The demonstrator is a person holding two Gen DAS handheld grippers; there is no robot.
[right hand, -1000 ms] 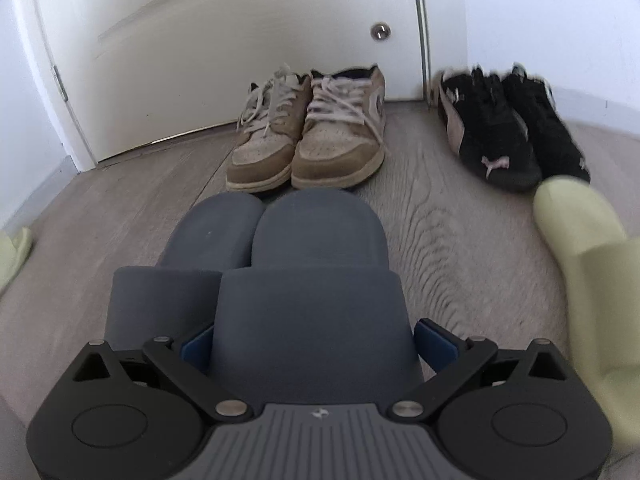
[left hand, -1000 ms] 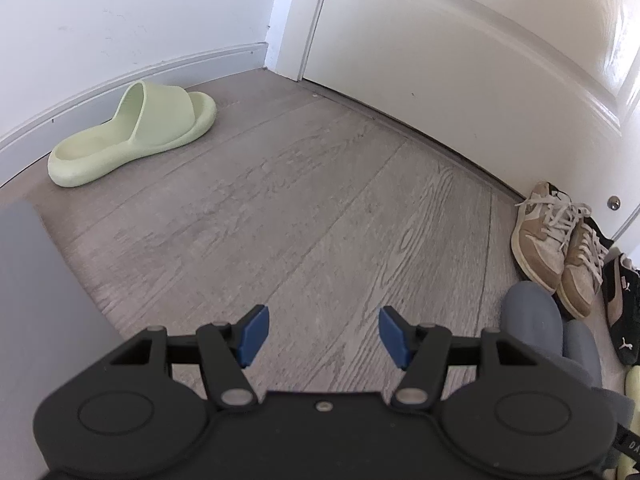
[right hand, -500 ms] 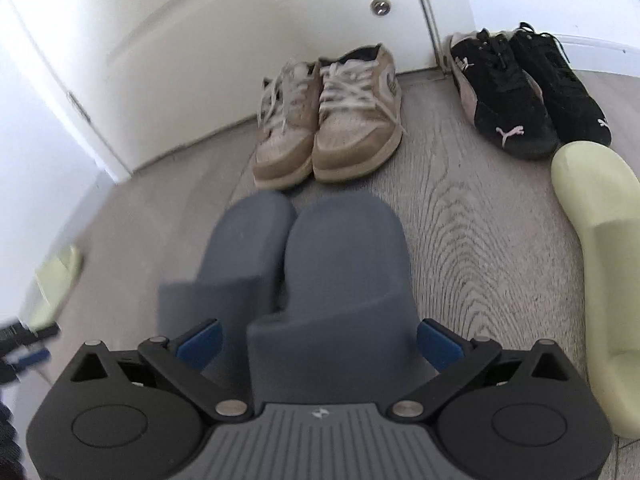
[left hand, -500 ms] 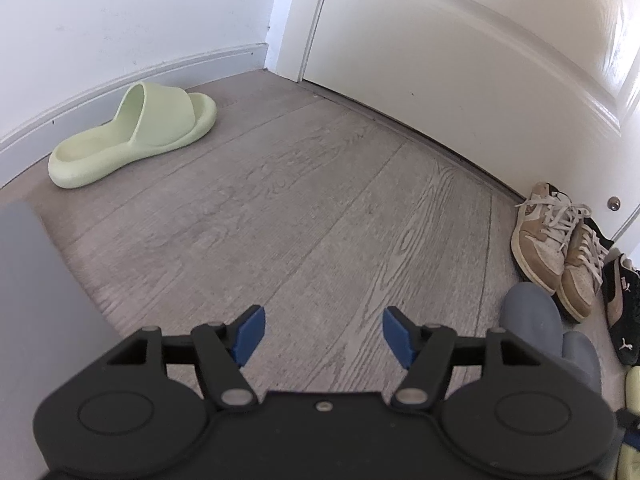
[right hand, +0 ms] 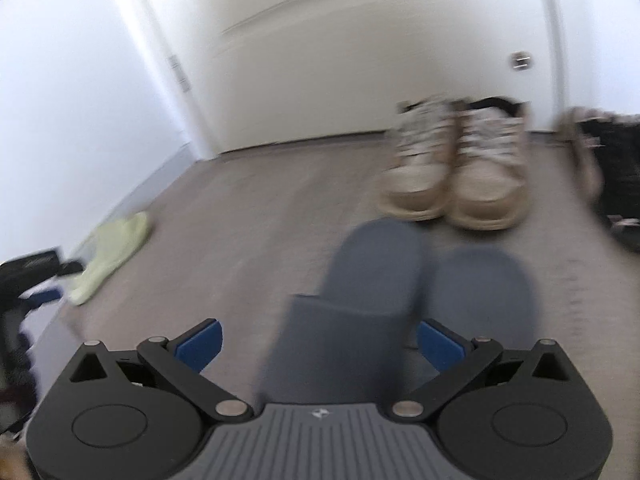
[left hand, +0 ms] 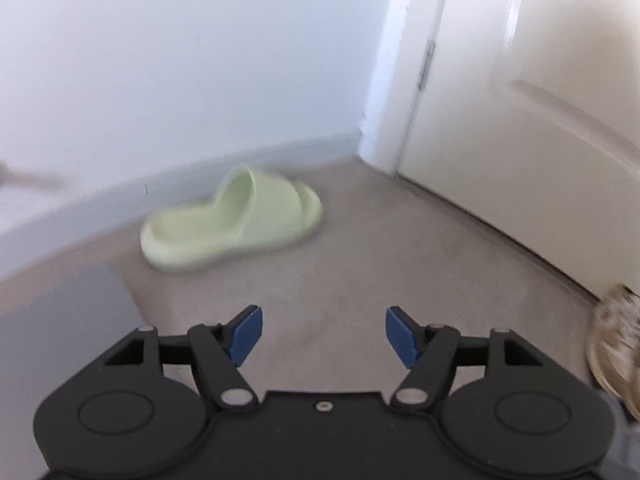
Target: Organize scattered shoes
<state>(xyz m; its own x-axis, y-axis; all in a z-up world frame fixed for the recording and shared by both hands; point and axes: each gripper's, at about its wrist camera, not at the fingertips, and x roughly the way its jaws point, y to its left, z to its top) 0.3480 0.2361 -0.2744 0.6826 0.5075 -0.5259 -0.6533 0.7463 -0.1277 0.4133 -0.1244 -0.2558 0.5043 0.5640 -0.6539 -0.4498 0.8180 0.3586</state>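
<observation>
We hold our left gripper (left hand: 324, 336) over the bare grey floor (left hand: 360, 264). Its blue pads (left hand: 244, 334) stand wide apart and there is nothing between them. They have just been opening a bit more. Ahead of it, a pale green slipper (left hand: 232, 224) lies alone on the floor, close to the white baseboard (left hand: 248, 156). Its toe points toward the white door (left hand: 520, 120). At the right edge we can see a blurry bit of a tan sneaker (left hand: 616, 344).

Our right gripper (right hand: 320, 344) has its jaws wide apart too. A pair of grey slippers (right hand: 400, 280) sits side by side on the floor in front of it. The heel end of the slippers shows between the blue pads (right hand: 200, 344), but the pads do not press on it. Just past the grey toes, a pair of tan sneakers (right hand: 456, 172) stands together by the door. To the right of them is a black shoe (right hand: 612, 168), all blurry. Far on the left, by the wall, we see the green slipper (right hand: 112, 252) again, with the left gripper (right hand: 28, 288) near it.
</observation>
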